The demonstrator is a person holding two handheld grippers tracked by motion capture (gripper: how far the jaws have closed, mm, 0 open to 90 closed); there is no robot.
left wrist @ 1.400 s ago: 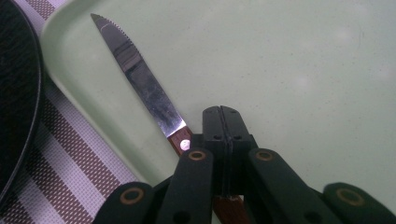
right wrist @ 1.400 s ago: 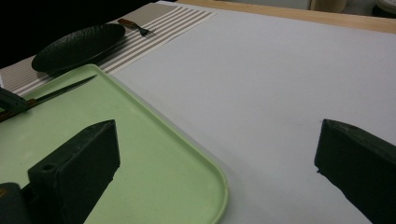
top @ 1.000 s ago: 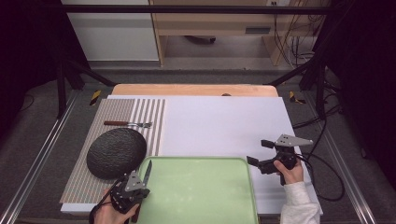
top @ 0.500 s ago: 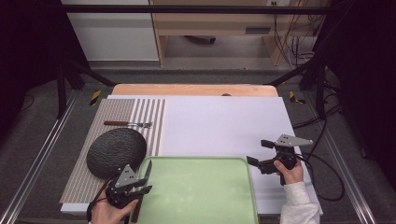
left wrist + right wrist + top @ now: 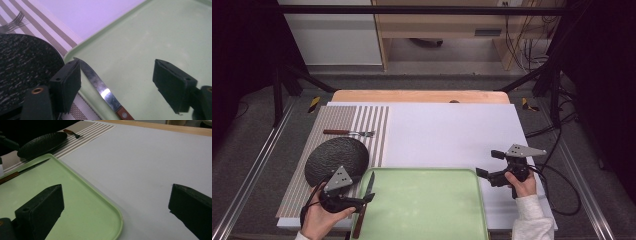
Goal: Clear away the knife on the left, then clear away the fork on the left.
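Note:
A knife with a steel blade (image 5: pixel 369 184) and a reddish wooden handle (image 5: pixel 123 115) lies along the left edge of the green tray (image 5: pixel 427 210). My left gripper (image 5: pixel 362 199) hovers over it. Its jaws have just been opening and now stand wide apart. In the left gripper view the blade (image 5: pixel 100 86) lies between them beside the left pad (image 5: pixel 67 83), and nothing presses on it. My right gripper (image 5: pixel 489 164) stands open and empty to the right of the tray. In the right gripper view it (image 5: pixel 115 215) is over the tray's corner and the white mat (image 5: pixel 150 165).
A dark textured plate (image 5: pixel 337 159) rests on the striped placemat (image 5: pixel 362 120) left of the tray, close to my left hand. A fork (image 5: pixel 349 133) lies on the placemat behind the plate. A wooden board edge (image 5: pixel 422 96) runs along the back.
My left gripper has opened and let go of the knife, which now lies on the tray's left edge. The gripper has drawn back a little to the left. The right gripper has stayed still.

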